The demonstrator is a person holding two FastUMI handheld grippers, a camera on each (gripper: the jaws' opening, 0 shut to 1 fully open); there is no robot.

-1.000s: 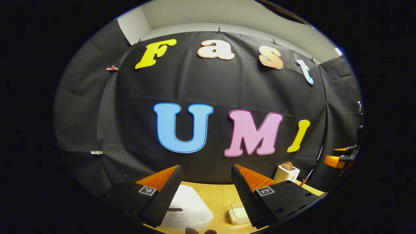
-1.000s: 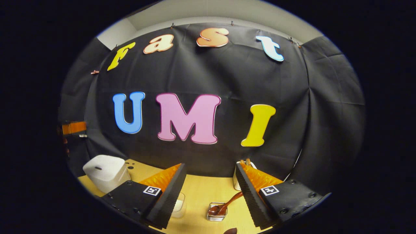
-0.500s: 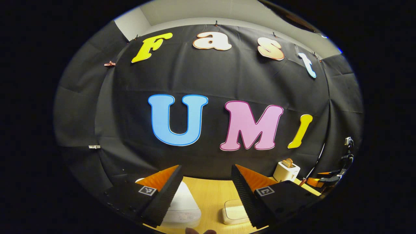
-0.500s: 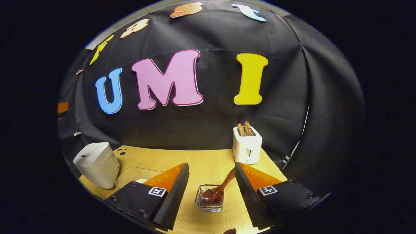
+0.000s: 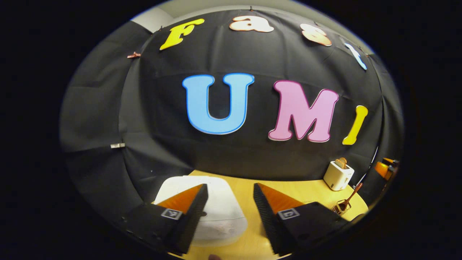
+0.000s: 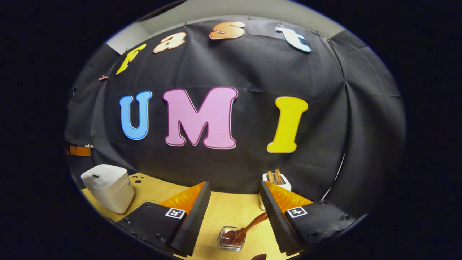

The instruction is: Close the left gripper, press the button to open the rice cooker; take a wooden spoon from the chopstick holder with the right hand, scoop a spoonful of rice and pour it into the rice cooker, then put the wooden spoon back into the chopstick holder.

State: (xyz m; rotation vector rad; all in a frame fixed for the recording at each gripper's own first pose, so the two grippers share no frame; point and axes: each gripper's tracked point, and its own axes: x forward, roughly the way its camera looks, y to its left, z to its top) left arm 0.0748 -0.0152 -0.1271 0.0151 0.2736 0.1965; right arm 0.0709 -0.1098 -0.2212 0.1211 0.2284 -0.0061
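The white rice cooker (image 5: 220,213) stands with its lid down just beyond my left gripper (image 5: 230,186), which hovers over it, open and holding nothing. In the right gripper view the cooker (image 6: 106,187) is at the far left of the table. A clear chopstick holder (image 6: 230,240) sits low between the fingers of my right gripper (image 6: 235,184), and a wooden spoon (image 6: 249,227) leans out of it to the right. That gripper is open, above the holder and apart from it. From the left gripper view the holder (image 5: 342,207) with the spoon is far right.
A white toaster (image 6: 276,178) with bread slices stands at the back of the wooden table (image 6: 227,209), behind the holder, also as toaster (image 5: 338,176). The black cloth wall closes the back and sides. The other gripper (image 5: 386,168) shows at the right edge.
The left gripper has moved over the rice cooker, which now sits larger between its fingers. The right gripper dipped toward the holder, then tilted back up. Both stayed open.
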